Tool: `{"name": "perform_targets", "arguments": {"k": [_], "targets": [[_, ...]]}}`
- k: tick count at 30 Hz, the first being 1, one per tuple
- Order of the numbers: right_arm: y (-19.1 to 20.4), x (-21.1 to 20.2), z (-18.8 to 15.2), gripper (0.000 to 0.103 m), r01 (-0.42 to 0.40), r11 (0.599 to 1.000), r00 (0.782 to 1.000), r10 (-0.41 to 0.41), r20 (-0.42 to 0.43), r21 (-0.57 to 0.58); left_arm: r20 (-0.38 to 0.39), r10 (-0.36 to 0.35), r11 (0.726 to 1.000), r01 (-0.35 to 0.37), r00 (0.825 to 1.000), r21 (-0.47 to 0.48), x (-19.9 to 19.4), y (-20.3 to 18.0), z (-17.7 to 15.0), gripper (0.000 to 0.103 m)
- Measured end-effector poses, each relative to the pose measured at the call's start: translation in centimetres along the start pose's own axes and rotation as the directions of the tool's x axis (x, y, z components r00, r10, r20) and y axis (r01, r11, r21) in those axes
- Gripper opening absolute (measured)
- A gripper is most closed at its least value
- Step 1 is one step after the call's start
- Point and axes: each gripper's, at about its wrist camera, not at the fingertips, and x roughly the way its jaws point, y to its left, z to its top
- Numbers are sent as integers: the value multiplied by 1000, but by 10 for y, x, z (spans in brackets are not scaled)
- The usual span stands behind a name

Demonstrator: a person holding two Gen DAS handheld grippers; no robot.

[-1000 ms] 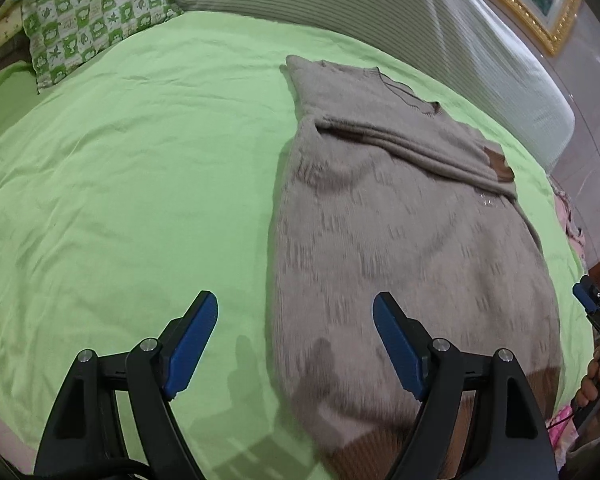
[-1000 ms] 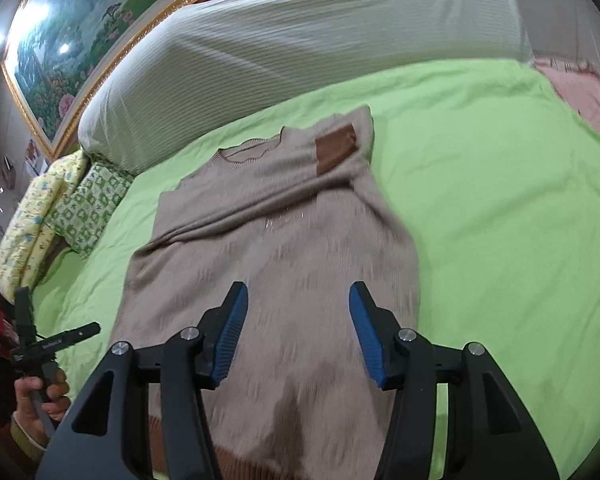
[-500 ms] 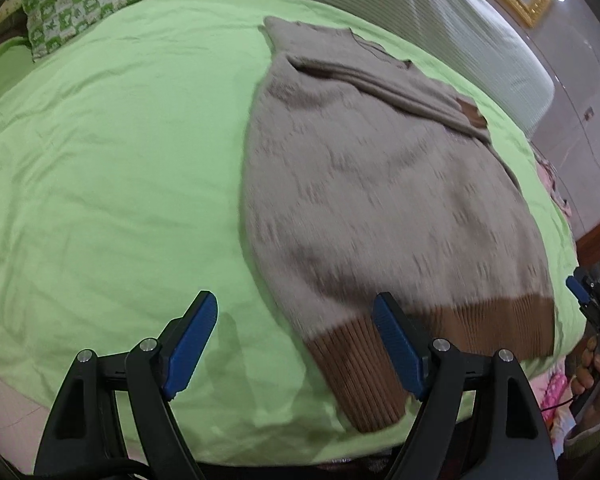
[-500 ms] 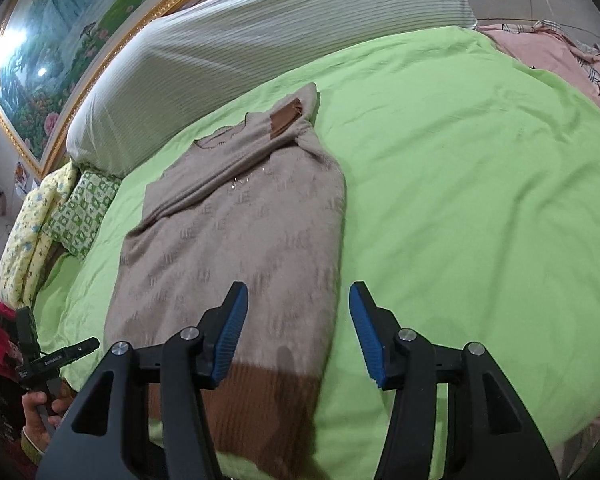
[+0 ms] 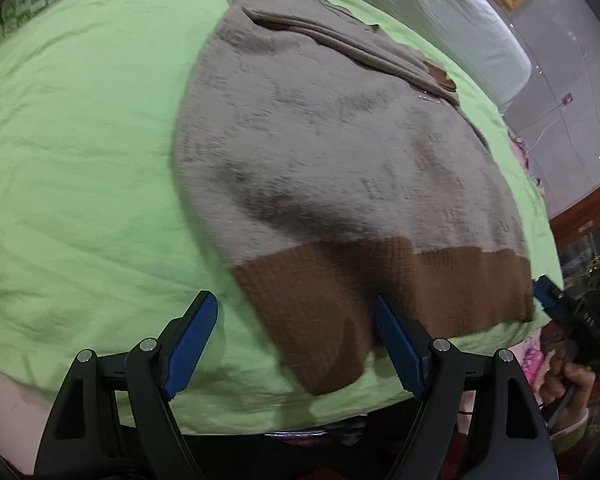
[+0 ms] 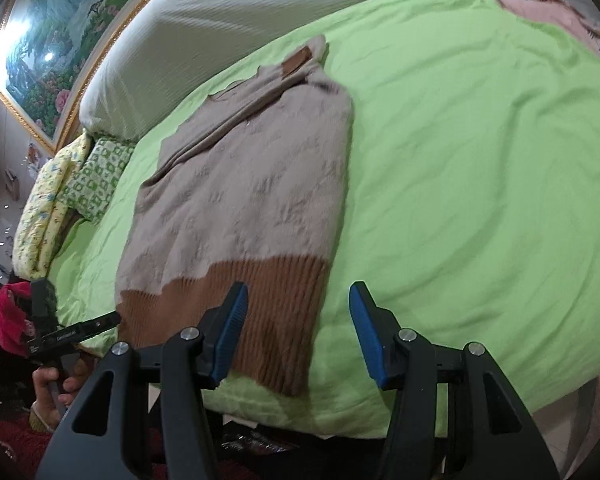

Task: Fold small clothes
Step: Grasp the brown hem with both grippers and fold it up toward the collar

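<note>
As both views have pulled back to the brown ribbed hem | taupe knitted sweater flat on green bedsheet | left gripper, right gripper wide apart, empty | bottom-up fold likely next.

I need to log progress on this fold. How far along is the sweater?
Done: the sweater lies flat on the green sheet, and its sleeves look folded across the chest near the neckline. In hand: nothing; the left tool and the right tool are both open near the brown ribbed hem, touching nothing. Left: gripping the hem and folding the body up.
</note>
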Motion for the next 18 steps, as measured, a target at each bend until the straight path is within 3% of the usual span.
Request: {"name": "perform_targets", "arguments": {"k": [4, 6, 8, 10, 11, 15, 18], "targets": [[5, 8, -3, 54, -27, 1000, 999, 27, -17, -5, -15, 7, 1000, -7, 1000, 13, 11, -11, 2, 79], [6, 13, -5, 54, -51, 999, 998, 51, -25, 9, -13, 22, 999, -21, 1000, 40, 14, -17, 1, 70], [7, 18, -6, 52, -60, 998, 998, 61, -31, 18, -7, 35, 997, -34, 999, 69, 15, -21, 0, 36], [8, 20, -7, 32, -62, 998, 997, 62, -35, 7, -19, -25, 998, 26, 1000, 65, 13, -17, -1, 13], [8, 21, -7, 13, -65, 998, 997, 65, -47, 5, -15, -55, 997, 56, 998, 54, 9, -14, -1, 13], [2, 1, -5, 11, -129, 992, 991, 129, 20, -4, 70, -119, 990, 113, 990, 84, -19, -8, -3, 11], [-9, -24, 1, 10, -213, 977, 971, 210, 114, 16, 149, -170, 984, 159, 974, 85, -41, -3, 1, 10]]}}
